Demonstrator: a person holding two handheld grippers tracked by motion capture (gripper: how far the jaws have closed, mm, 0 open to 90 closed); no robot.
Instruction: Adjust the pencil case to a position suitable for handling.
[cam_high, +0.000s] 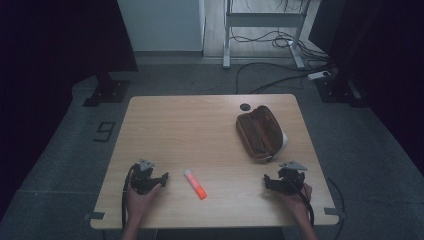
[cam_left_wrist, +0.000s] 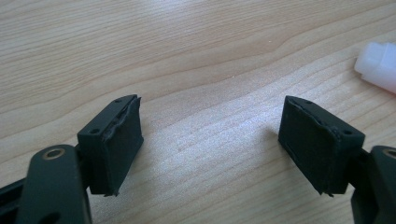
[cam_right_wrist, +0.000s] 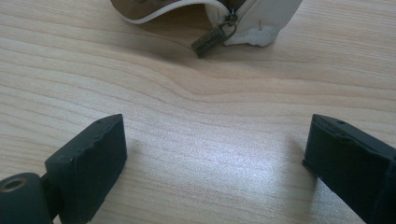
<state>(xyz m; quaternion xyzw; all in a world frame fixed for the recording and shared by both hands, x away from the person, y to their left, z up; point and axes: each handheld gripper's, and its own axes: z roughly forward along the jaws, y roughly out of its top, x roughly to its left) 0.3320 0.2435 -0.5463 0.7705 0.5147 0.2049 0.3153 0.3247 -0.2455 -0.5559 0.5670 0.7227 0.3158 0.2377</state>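
A brown pencil case with a white end lies on the right half of the wooden table; its zip pull hangs at its near end. An orange-and-white glue stick lies near the front middle, and its white cap shows at the right edge of the left gripper view. My left gripper rests on the table left of the stick, open, nothing between its fingers. My right gripper rests near the front right, just short of the case, open and empty.
A round cable hole sits at the table's far edge. Beyond the table are a grey floor, cables and a white desk frame. Bare wood lies between the two grippers.
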